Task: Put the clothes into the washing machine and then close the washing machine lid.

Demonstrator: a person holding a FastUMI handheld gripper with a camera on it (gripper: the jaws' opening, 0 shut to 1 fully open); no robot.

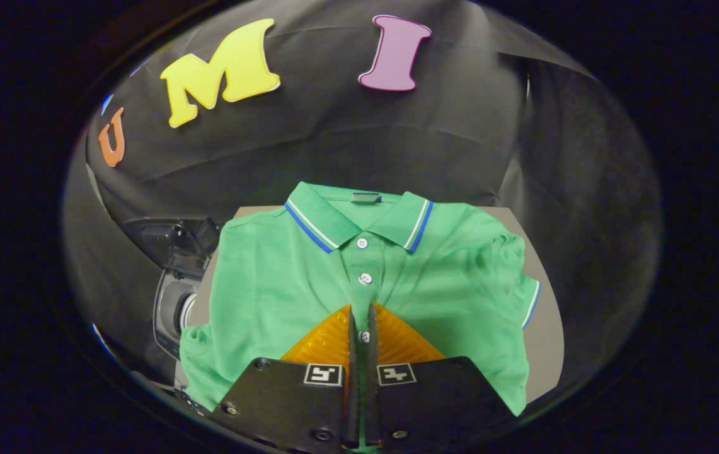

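Note:
A green polo shirt with a blue-and-white trimmed collar lies spread on a grey table, its buttoned front facing up. My gripper sits over the shirt's button strip, fingers drawn almost together with a thin band of green cloth and one button showing between them. Small creases run out from the fingertips. To the left of the shirt, below table level, stands a small dark washing machine with its lid raised; the shirt hides part of it.
The shirt's left sleeve hangs over the table edge toward the machine. Black cloth walls close in behind and on both sides. A bare strip of table shows to the right of the shirt.

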